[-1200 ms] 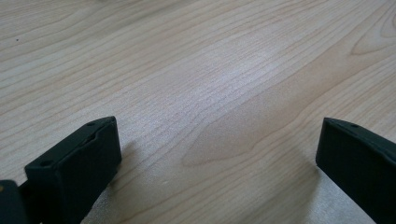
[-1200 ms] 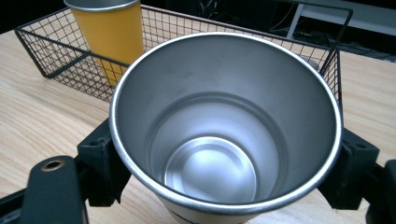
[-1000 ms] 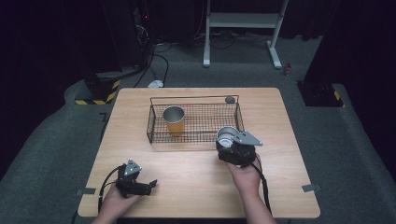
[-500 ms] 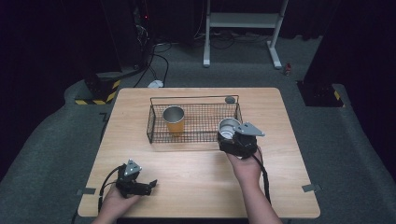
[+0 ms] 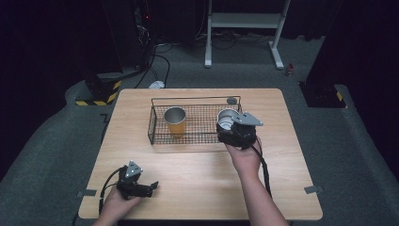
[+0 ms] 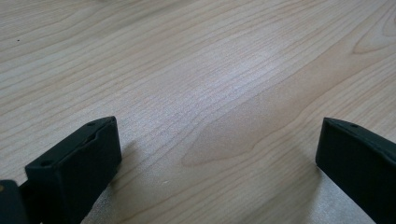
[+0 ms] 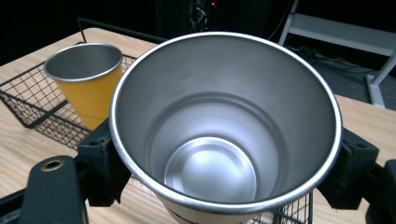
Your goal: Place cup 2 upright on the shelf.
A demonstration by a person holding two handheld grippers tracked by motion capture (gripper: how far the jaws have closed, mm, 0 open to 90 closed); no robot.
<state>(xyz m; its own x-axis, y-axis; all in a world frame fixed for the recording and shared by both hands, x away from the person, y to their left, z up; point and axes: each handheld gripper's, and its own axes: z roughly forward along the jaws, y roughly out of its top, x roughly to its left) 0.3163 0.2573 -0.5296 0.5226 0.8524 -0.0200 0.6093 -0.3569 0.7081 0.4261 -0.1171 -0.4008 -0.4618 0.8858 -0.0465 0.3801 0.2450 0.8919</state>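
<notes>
1. Our right claw (image 5: 230,131) is clamped on the open-topped stainless steel cup (image 5: 227,117), one jaw on each side of its wall, as the right gripper view shows (image 7: 224,130). We hold the cup upright above the right end of the black wire mesh basket (image 5: 157,134).

2. Our left claw (image 5: 149,187) rests low over the light wooden bench (image 5: 197,188), well clear of the basket toward the near left corner. Its jaws stand wide apart with nothing between them; the left gripper view shows bare wood grain (image 6: 210,93).

3. Risk, rim strike: the cup appears to sit close to the basket's right wall. If we lower it without centring it inside the wall, its base may catch the top wire, tilt the cup, or shove the basket.

4. Risk, slip: the jaws press on smooth, tapered metal. We judge that a loosened grip or a jolt could let the cup slide down through the claw and drop.

5. Risk, collision: the steel cup with the orange-yellow outside (image 5: 175,120) stands upright in the basket, to the left of the held cup. A leftward drift during lowering could knock it over.

6. Risk, tipping on release: a cup set down tilted on the mesh floor may rock or fall when the jaws part.
</notes>
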